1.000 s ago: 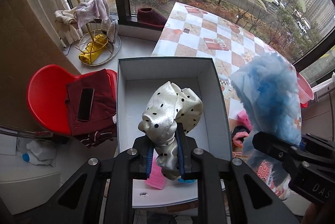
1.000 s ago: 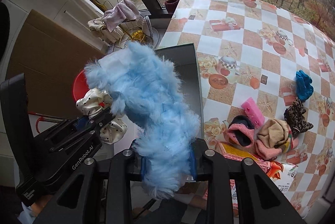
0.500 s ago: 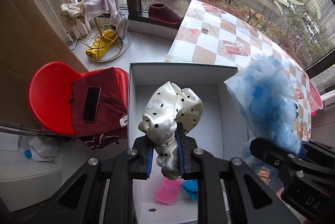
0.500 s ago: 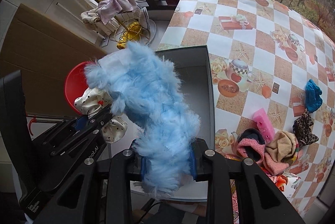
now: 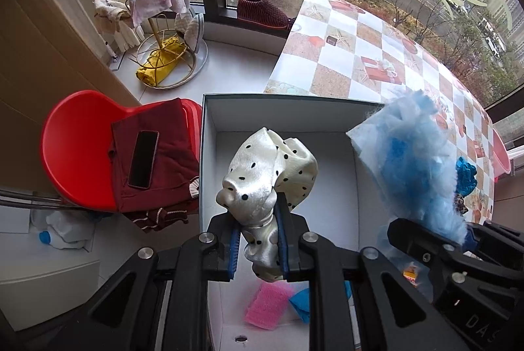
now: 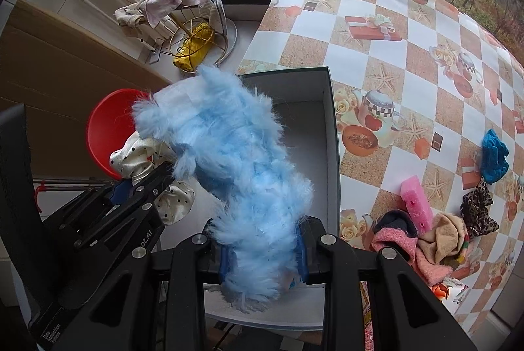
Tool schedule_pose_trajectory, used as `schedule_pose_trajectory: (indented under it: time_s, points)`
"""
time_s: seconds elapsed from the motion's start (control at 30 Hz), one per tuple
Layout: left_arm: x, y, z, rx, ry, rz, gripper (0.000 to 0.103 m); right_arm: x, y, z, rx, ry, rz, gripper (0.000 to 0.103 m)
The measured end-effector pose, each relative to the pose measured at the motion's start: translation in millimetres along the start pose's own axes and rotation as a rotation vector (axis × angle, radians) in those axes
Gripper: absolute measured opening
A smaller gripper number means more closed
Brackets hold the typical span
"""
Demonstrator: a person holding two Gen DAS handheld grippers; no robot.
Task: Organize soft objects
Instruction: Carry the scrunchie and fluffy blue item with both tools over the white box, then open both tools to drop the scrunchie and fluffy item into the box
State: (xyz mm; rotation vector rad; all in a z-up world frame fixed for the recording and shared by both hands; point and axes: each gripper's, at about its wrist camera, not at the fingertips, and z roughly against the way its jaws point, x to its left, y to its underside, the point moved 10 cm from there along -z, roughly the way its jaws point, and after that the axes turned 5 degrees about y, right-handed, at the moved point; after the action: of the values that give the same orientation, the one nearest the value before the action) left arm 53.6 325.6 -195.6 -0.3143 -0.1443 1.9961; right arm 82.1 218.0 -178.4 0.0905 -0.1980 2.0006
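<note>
My left gripper (image 5: 258, 239) is shut on a cream polka-dot scrunchie (image 5: 268, 177) and holds it above the open white box (image 5: 278, 118). My right gripper (image 6: 263, 256) is shut on a fluffy light-blue cloth (image 6: 235, 161), also above the box (image 6: 330, 134); the cloth shows at the right of the left wrist view (image 5: 416, 161). A pink sponge (image 5: 267, 305) and a blue item (image 5: 301, 302) lie in the box's near end.
On the checkered table (image 6: 393, 33) lie a pink sponge (image 6: 414, 200), a blue scrunchie (image 6: 494, 157), a leopard scrunchie (image 6: 476, 210) and a heap of pink and tan socks (image 6: 422, 239). A red chair (image 5: 75, 147) with dark red clothes and a phone (image 5: 143, 157) stands left of the box.
Both grippers have moved forward and left over the box with their items still held. More of the box's inside shows under them.
</note>
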Motion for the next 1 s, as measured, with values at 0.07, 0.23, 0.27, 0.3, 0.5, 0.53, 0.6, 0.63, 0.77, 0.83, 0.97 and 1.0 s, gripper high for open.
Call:
schedule_pose_trajectory:
  time_s: [0.07,0.23,0.27,0.3,0.5,0.53,0.6,0.63,0.77,0.83,0.97,1.0]
  points:
    - [0.1,-1.2,-1.2,-0.002,-0.01,-0.006,0.021,-0.8,-1.4,-2.6,0.006,-0.002,-0.007,0.032]
    - [-1.1,-2.7,-4.9,0.005,-0.014,-0.011,0.021,-3.8,-4.7,-8.2,0.012,0.005,-0.018,0.032]
    - [-1.2,-2.8,-5.8,0.006,-0.014,-0.012,0.021,-4.2,-4.6,-9.3,0.016,0.005,-0.02,0.032]
    - [-1.3,-2.8,-6.6,0.008,-0.015,-0.012,0.021,-4.3,-4.7,-10.1,0.018,0.005,-0.022,0.032]
    - [-1.2,-2.8,-12.0,0.021,-0.015,-0.014,0.021,-5.9,-6.3,-14.2,0.024,0.011,-0.027,0.032]
    - [-0.8,-3.2,-13.0,0.023,-0.015,-0.014,0.021,-6.8,-6.4,-15.2,0.025,0.013,-0.028,0.032]
    - [-0.5,-3.1,-14.5,0.027,-0.018,-0.018,0.021,-8.3,-6.4,-17.3,0.03,0.015,-0.032,0.032]
    - [-0.4,-3.3,-15.5,0.03,-0.019,-0.019,0.021,-8.9,-6.4,-18.3,0.032,0.015,-0.035,0.032]
    - [-0.6,-4.3,-17.9,0.035,-0.017,-0.016,0.022,-9.8,-7.3,-21.9,0.039,0.013,-0.039,0.032]
    - [-1.5,-4.9,-18.3,0.034,-0.013,-0.017,0.026,-9.9,-7.9,-22.9,0.041,0.011,-0.039,0.032]
    - [-1.1,-6.2,-16.9,0.025,-0.035,-0.031,0.052,-7.4,-10.3,-23.4,0.03,0.006,-0.018,0.035]
    - [1.4,-6.7,-16.4,0.022,-0.048,-0.031,0.063,-8.5,-10.8,-23.5,0.03,0.015,-0.016,0.038]
